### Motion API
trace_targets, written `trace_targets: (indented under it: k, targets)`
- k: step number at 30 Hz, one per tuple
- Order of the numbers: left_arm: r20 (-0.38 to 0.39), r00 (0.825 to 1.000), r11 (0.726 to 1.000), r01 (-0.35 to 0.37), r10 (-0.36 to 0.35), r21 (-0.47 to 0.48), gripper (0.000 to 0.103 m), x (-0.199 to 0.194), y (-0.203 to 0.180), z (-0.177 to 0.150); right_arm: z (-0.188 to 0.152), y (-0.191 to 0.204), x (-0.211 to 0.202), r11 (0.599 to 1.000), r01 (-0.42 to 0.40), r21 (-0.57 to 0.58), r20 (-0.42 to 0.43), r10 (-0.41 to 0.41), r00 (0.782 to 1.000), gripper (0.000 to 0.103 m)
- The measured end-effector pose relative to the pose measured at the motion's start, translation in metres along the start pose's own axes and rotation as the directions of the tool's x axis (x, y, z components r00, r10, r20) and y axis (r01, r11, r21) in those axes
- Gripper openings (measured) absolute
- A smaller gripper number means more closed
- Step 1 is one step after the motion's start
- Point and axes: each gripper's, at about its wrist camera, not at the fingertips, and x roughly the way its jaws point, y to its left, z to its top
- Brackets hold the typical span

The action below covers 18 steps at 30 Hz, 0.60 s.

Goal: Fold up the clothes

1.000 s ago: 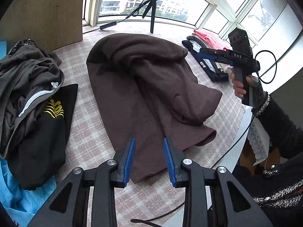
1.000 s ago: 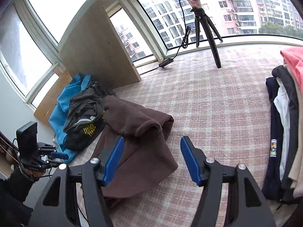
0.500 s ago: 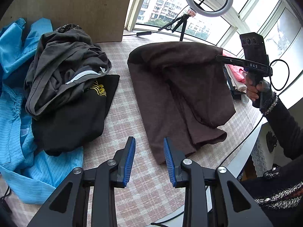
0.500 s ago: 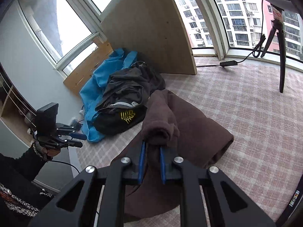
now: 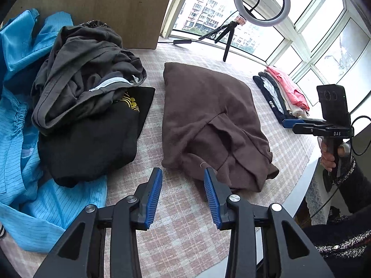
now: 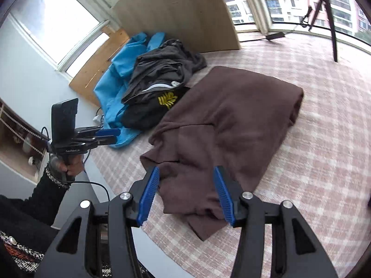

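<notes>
A brown garment (image 5: 208, 106) lies folded over on the pink checked tablecloth (image 5: 185, 227). My left gripper (image 5: 183, 173) hangs over its near edge, jaws opening, pads not touching the cloth. In the right wrist view the same brown garment (image 6: 231, 115) spreads out ahead. My right gripper (image 6: 186, 171) hovers over its near corner with jaws opening and the cloth lying loose below them, not pinched. Each gripper shows in the other's view: the right gripper (image 5: 292, 124) at the table's right edge, the left gripper (image 6: 109, 135) at the left.
A heap of dark grey and black clothes (image 5: 85, 88) lies on a blue garment (image 5: 18, 139) at the left. A stack of folded clothes (image 5: 283, 92) sits far right. Behind stand a ring light on a tripod (image 5: 262, 0) and a wooden board (image 5: 104, 4).
The right gripper closed on a fold of the brown garment, carried it over toward the near side and let go. The garment now lies doubled over. The left gripper shifted sideways.
</notes>
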Motion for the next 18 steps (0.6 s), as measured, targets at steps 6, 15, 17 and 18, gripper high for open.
trace_targets:
  k: [6, 15, 17, 18]
  targets:
    - [-0.108, 0.994, 0.999, -0.027, 0.025, -0.017, 0.041, 0.049, 0.025, 0.018, -0.019, -0.025, 0.008, 0.988, -0.010, 0.157, 0.015, 0.008, 1.000, 0.049]
    - [-0.122, 0.991, 0.998, 0.051, -0.053, -0.021, 0.053, 0.068, 0.035, 0.030, -0.025, -0.032, 0.052, 0.972, 0.097, 0.216, -0.107, -0.075, 0.991, 0.049]
    - [-0.138, 0.988, 0.997, 0.069, -0.071, -0.023, 0.051, 0.077, 0.039, 0.033, -0.026, -0.034, 0.061, 0.971, 0.079, 0.224, -0.113, -0.054, 0.992, 0.049]
    - [-0.156, 0.985, 0.997, 0.075, -0.078, -0.020, 0.049, 0.083, 0.040, 0.034, -0.026, -0.035, 0.064, 0.971, 0.070, 0.228, -0.111, -0.046, 0.993, 0.045]
